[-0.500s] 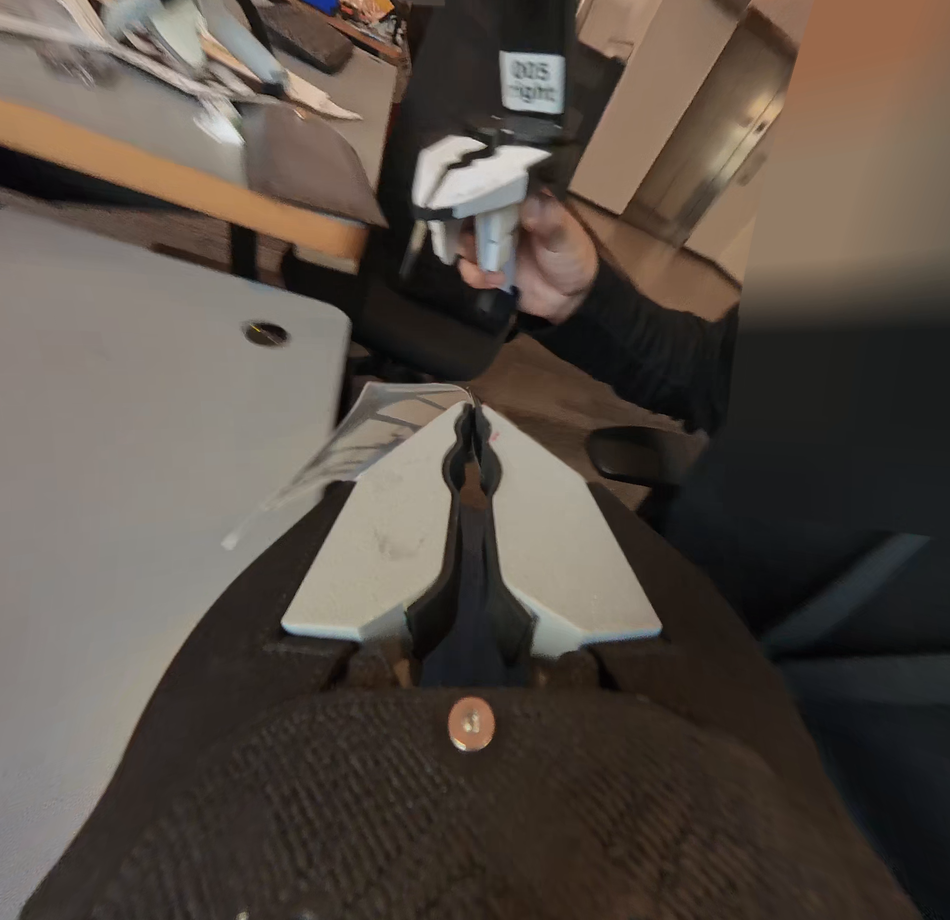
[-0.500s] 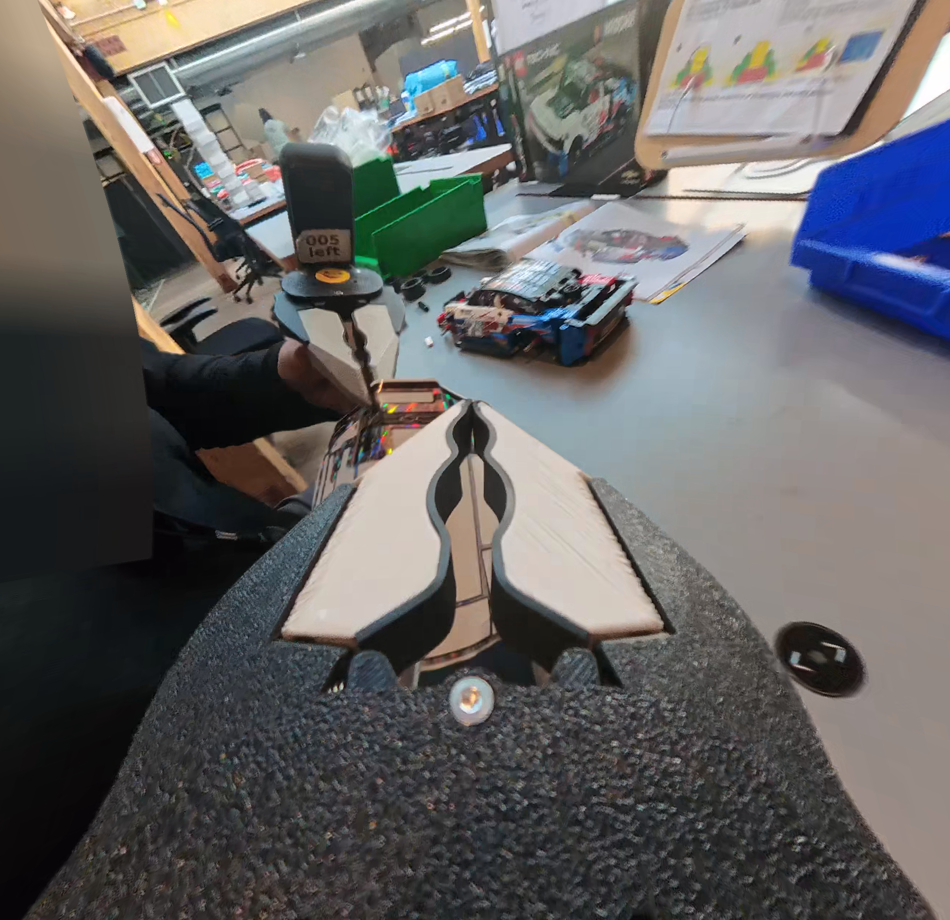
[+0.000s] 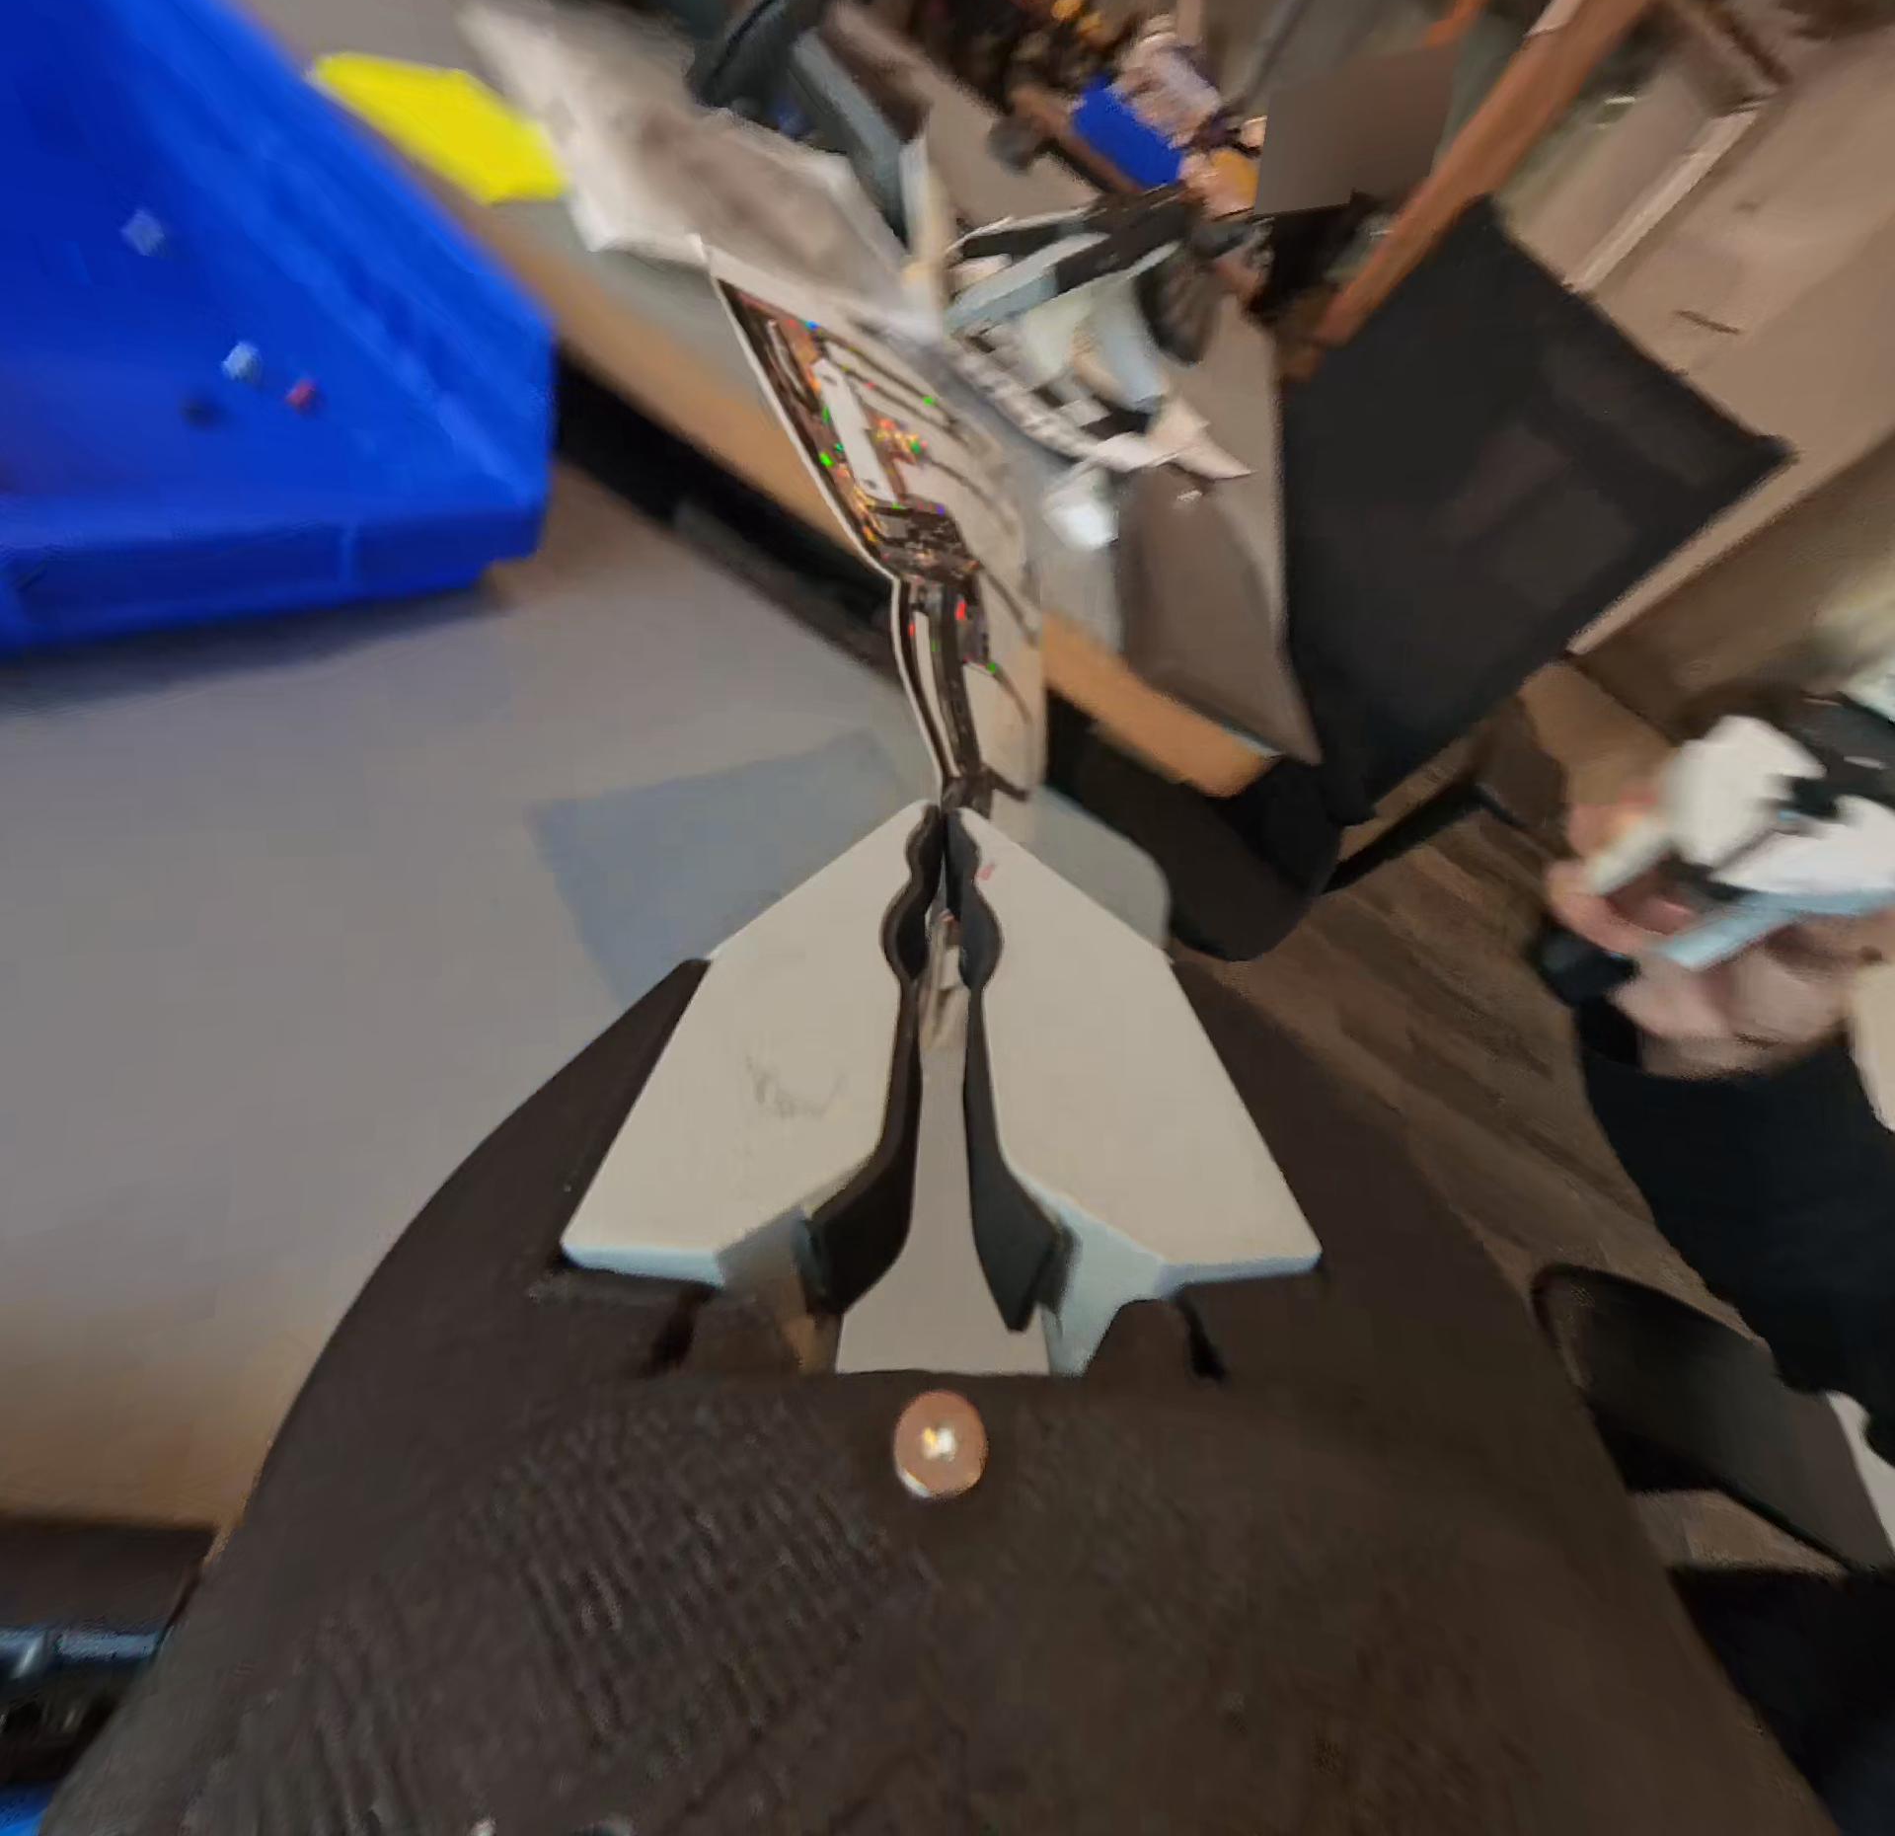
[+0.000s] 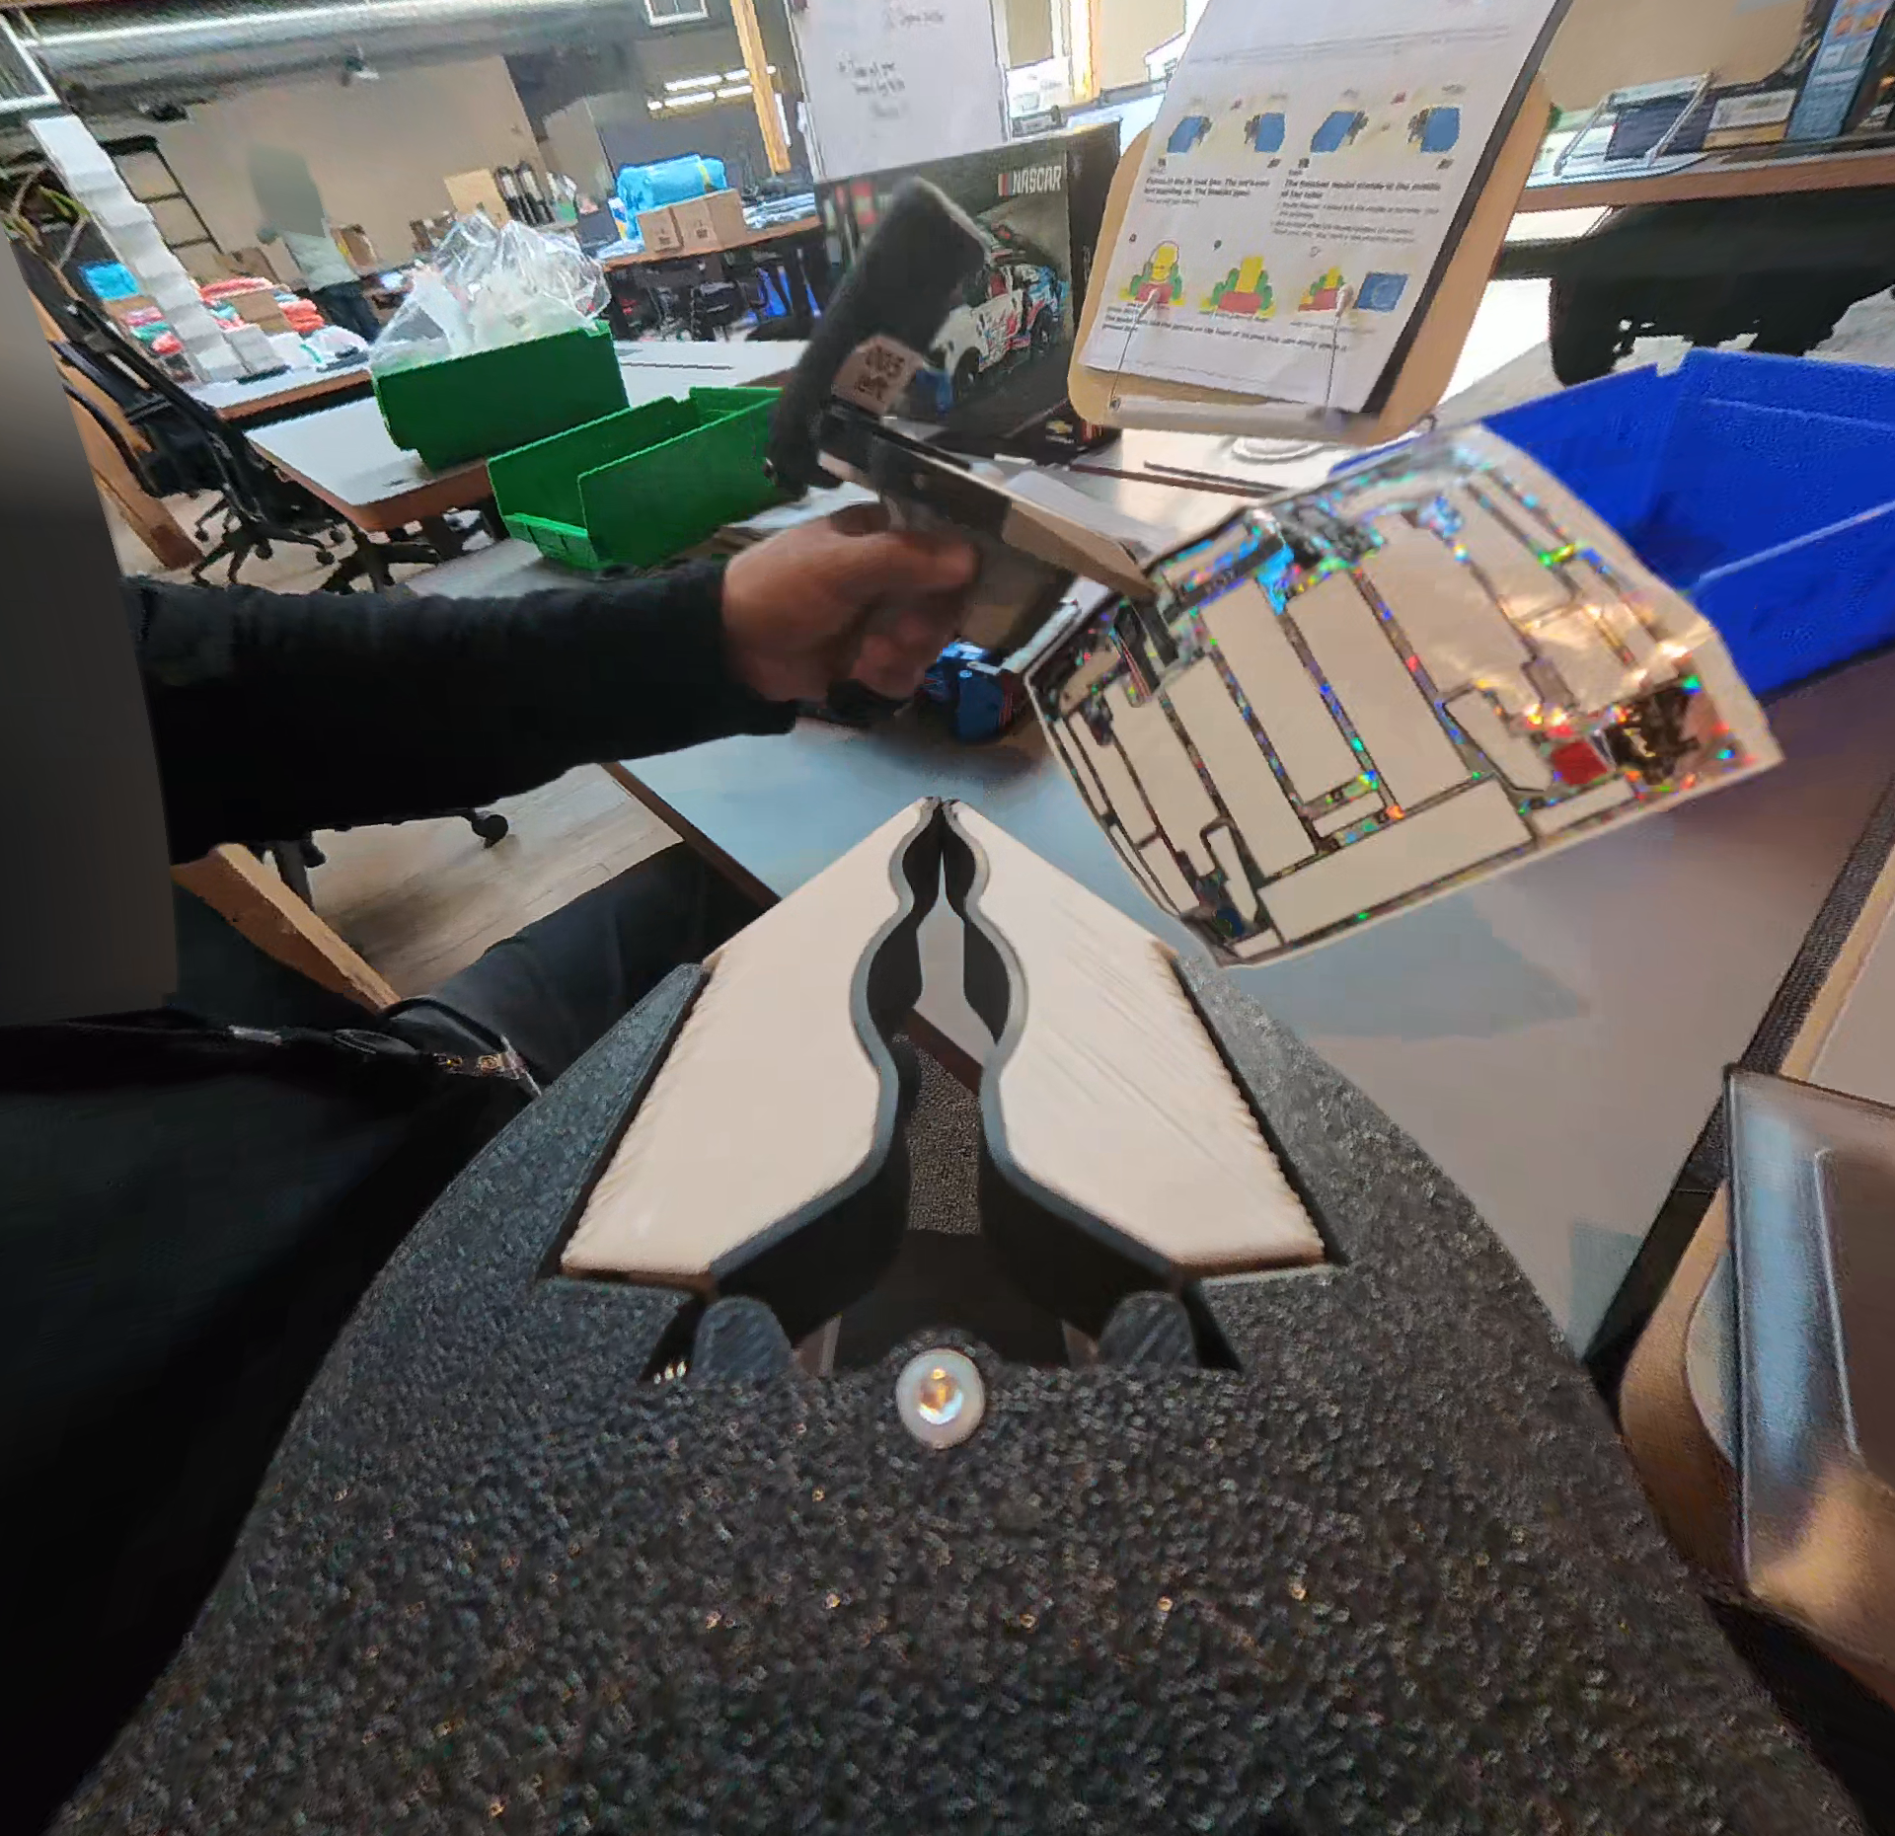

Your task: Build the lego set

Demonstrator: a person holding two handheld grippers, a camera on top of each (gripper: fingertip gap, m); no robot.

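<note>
left wrist: faces along its tongs toward table's far edge | right wrist: faces leftward across table; shared: sticker sheet (image 4: 1384,700)

The right gripper (image 4: 940,813) no longer pinches the sticker sheet (image 4: 1405,700): its jaws now meet on nothing, above the counter's near edge. The sheet hangs from the left gripper (image 3: 941,821) alone, and that gripper, earlier low beside the counter edge, now reaches out over the counter (image 4: 1538,1018) toward the blue bin (image 4: 1743,484). Seen from the left wrist, the sheet stands nearly edge-on, and the right gripper (image 3: 1733,843) lies far to the right and lower, off the counter's side.
</note>
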